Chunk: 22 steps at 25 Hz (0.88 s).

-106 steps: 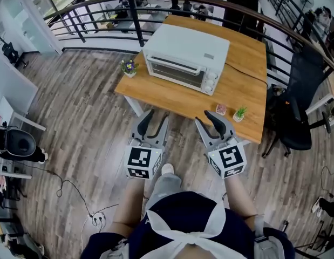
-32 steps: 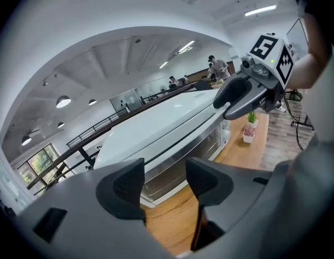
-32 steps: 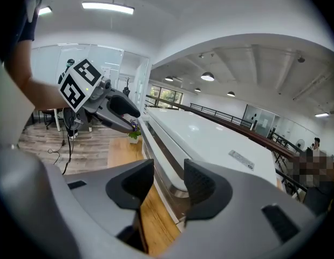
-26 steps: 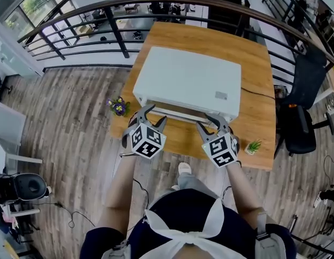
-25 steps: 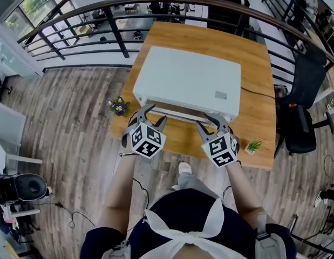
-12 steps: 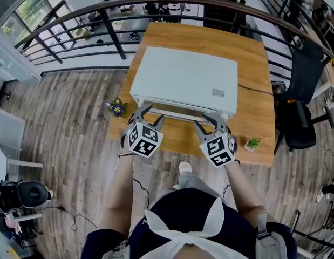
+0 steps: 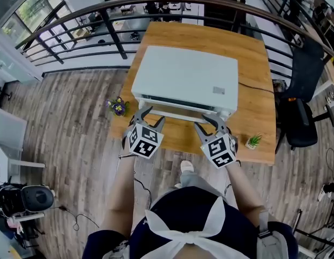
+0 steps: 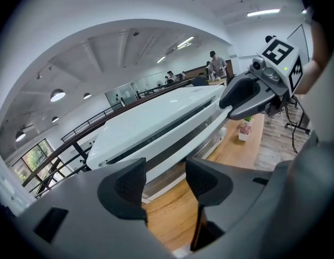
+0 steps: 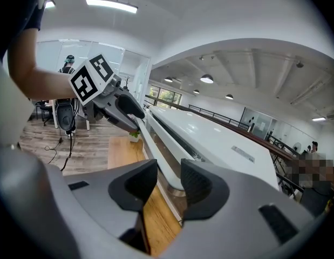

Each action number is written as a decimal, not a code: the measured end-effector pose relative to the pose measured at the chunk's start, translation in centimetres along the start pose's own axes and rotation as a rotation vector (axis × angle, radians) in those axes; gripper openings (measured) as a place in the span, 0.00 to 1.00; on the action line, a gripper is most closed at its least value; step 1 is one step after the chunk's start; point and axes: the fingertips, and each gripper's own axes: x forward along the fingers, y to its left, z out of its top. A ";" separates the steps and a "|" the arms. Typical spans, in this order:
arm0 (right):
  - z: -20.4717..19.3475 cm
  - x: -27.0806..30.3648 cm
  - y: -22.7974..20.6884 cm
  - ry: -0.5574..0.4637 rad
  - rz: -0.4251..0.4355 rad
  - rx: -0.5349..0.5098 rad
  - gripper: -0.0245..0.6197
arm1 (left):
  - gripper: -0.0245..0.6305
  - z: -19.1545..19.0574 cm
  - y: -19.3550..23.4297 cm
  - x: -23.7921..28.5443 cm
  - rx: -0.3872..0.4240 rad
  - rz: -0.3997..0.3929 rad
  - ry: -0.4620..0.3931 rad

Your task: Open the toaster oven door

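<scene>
White toaster oven (image 7: 183,77) on wooden table (image 7: 252,112), front door (image 7: 180,108) tilted slightly ajar at top

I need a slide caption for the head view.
Left gripper and right gripper at the front of a white toaster oven on a wooden table.

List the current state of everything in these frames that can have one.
toaster oven door: seems cracked open at the top, nowhere near fully down.
left gripper: jaws apart at the door handle, not clamped.
right gripper: jaws apart, have just been closing slightly; the handle's end is between them, no clear clamp.
potted plant: upright on the table.
flower pot: upright at the table's corner.
</scene>
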 end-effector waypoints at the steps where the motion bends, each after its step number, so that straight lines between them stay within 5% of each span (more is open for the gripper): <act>1: 0.0 -0.1 0.1 -0.003 0.002 0.003 0.25 | 0.39 -0.1 -0.1 -0.1 -0.001 -0.001 0.003; 15: 0.0 -0.9 1.7 0.026 0.087 0.026 0.27 | 0.39 -0.9 -0.8 -0.8 -0.016 -0.008 -0.010; 22: 1.8 -1.7 0.6 0.002 0.046 -0.023 0.26 | 0.39 -1.3 -1.2 -1.4 -0.024 -0.015 -0.016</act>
